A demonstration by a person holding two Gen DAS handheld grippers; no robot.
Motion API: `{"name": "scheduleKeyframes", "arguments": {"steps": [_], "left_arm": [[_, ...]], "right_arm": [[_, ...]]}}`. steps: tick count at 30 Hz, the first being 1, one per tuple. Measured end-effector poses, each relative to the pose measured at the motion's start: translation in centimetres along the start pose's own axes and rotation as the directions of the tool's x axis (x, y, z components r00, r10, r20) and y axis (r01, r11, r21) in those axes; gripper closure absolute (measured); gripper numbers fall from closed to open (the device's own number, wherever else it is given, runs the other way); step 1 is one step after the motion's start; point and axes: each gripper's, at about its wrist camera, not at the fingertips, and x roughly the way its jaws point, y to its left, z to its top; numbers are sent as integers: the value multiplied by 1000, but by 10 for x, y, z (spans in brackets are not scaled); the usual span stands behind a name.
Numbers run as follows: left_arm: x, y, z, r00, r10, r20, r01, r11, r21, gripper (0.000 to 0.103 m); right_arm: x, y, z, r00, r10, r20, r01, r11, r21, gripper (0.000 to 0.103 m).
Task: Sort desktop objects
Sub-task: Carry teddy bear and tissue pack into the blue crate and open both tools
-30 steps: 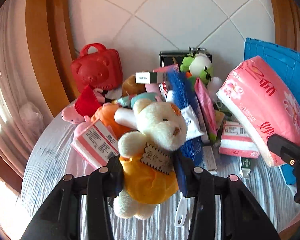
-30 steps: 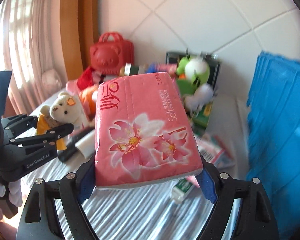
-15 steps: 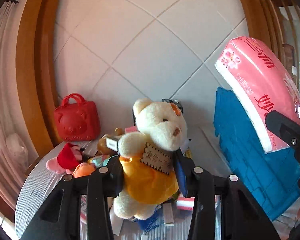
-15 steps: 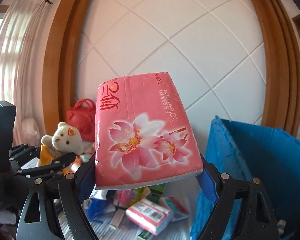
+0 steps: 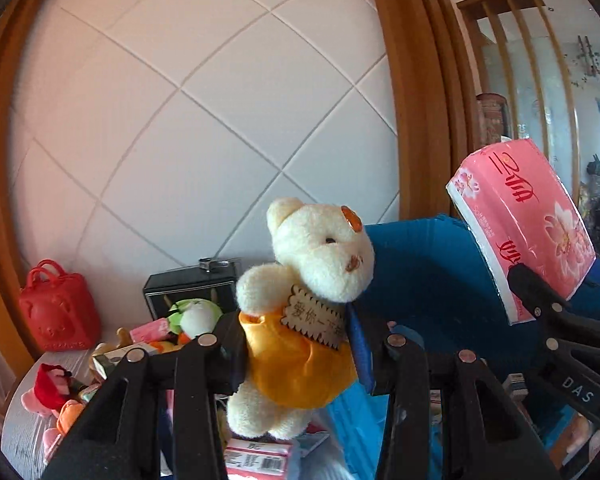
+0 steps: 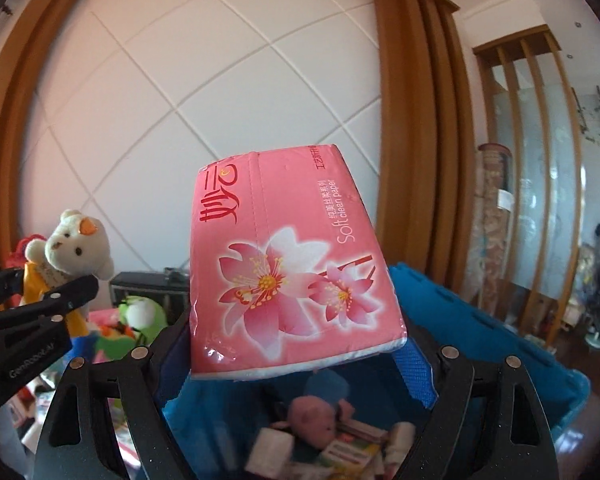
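Note:
My left gripper [image 5: 296, 344] is shut on a cream teddy bear [image 5: 312, 280] in a yellow shirt, held up in the air beside the blue bin [image 5: 428, 280]. The bear also shows in the right wrist view [image 6: 74, 248]. My right gripper [image 6: 296, 344] is shut on a pink tissue pack [image 6: 288, 268] with flower print, held above the open blue bin [image 6: 480, 320]. The pack also shows in the left wrist view [image 5: 520, 220]. Inside the bin lie a pink plush [image 6: 320, 412] and some small packs.
The table [image 5: 24, 432] at left holds a heap: a red bear-shaped case [image 5: 58, 312], a green frog plush [image 5: 194, 314], a black box [image 5: 188, 286], a red and pink plush [image 5: 48, 392] and small packets. A white quilted wall panel in a wooden frame stands behind.
Both grippers have risen from the table with their loads and swung to the right. The tissue pack now hangs over the blue bin's opening, and the bear is at the bin's left side.

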Motion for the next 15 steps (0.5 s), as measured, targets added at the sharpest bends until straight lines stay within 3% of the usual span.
{"name": "scheduleKeyframes", "arguments": {"steps": [4, 8, 15], "left_arm": [[20, -43, 16, 994, -51, -96, 53, 998, 17, 62], [36, -81, 22, 968, -134, -211, 137, 991, -2, 62], [43, -126, 19, 948, -169, -269, 189, 981, 51, 62]], "right_arm": [[15, -46, -3, 993, -93, -74, 96, 995, 31, 16], [21, -78, -7, 980, -156, -124, 161, 986, 36, 16], [29, -108, -16, 958, -235, -165, 238, 971, -2, 16]]}}
